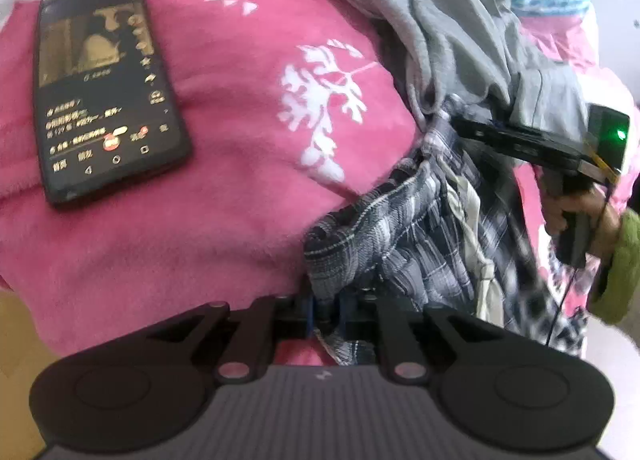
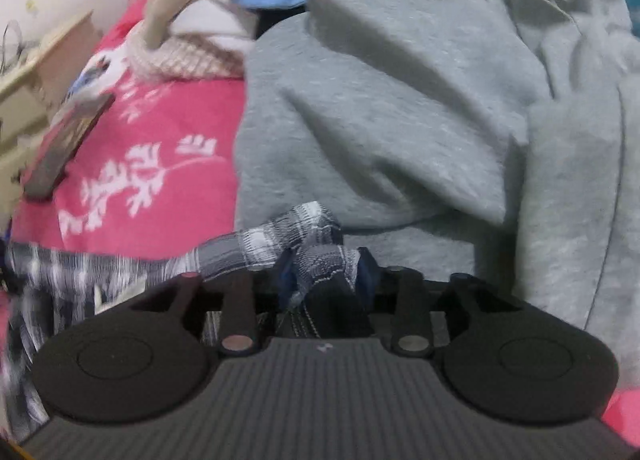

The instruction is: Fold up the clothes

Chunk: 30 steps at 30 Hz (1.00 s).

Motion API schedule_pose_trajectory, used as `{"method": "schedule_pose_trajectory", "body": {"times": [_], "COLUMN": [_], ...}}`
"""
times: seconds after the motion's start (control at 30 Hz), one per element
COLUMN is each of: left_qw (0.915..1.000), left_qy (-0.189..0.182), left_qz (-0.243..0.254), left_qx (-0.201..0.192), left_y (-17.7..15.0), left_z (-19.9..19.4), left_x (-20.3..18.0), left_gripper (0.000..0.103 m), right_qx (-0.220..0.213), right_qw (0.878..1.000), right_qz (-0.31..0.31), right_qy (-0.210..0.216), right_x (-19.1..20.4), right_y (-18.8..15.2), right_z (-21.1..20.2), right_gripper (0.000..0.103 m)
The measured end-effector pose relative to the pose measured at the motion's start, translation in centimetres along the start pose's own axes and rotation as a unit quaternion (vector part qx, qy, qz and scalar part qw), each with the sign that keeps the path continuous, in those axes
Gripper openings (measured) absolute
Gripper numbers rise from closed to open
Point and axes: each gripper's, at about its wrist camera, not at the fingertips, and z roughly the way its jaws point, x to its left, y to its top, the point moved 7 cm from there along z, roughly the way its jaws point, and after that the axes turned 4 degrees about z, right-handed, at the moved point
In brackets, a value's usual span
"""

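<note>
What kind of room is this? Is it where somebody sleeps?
Probably a bedroom, on a bed. A fluffy pink blanket with white leaf prints covers the surface, a phone lies on it, and clothes are heaped there: a grey sweatshirt and a plaid garment.

You see the plaid garment (image 1: 404, 236), a dark blue, grey and white checked cloth, stretched in a crumpled band over the pink blanket, its bunched ends at the lower middle of the left wrist view and of the right wrist view (image 2: 304, 248). The grey garment (image 2: 400, 119) lies heaped in soft folds just behind it, touching the plaid cloth's far edge.
</note>
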Motion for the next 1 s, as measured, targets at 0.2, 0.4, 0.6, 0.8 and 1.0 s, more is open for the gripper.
{"method": "schedule_pose_trajectory", "body": {"times": [0.2, 0.4, 0.6, 0.8, 1.0], "left_qw": [0.9992, 0.9992, 0.9982, 0.9959, 0.9919], "left_qy": [-0.012, 0.006, 0.045, 0.083, 0.054], "left_qz": [-0.036, -0.039, -0.04, 0.0, 0.111], "left_qx": [0.007, 0.0, -0.007, -0.035, -0.03], "left_y": [-0.1, 0.2, 0.5, 1.6, 3.5], "left_z": [-0.4, -1.4, -3.6, -6.9, -5.2], "left_x": [0.3, -0.5, -0.6, -2.5, -8.9], "left_gripper": [0.023, 0.043, 0.049, 0.049, 0.049], "right_qx": [-0.044, -0.097, -0.118, -0.059, -0.019], "right_qw": [0.992, 0.97, 0.947, 0.901, 0.87], "right_qz": [0.108, 0.211, 0.282, 0.399, 0.443], "right_qy": [-0.044, -0.074, -0.095, -0.158, -0.216], "right_x": [-3.3, -5.7, -2.8, 1.5, 2.3], "right_y": [0.0, -2.8, -8.6, -19.7, -27.5], "right_z": [-6.6, -14.5, -24.3, -31.9, -34.8], "right_gripper": [0.086, 0.086, 0.084, 0.073, 0.061]}}
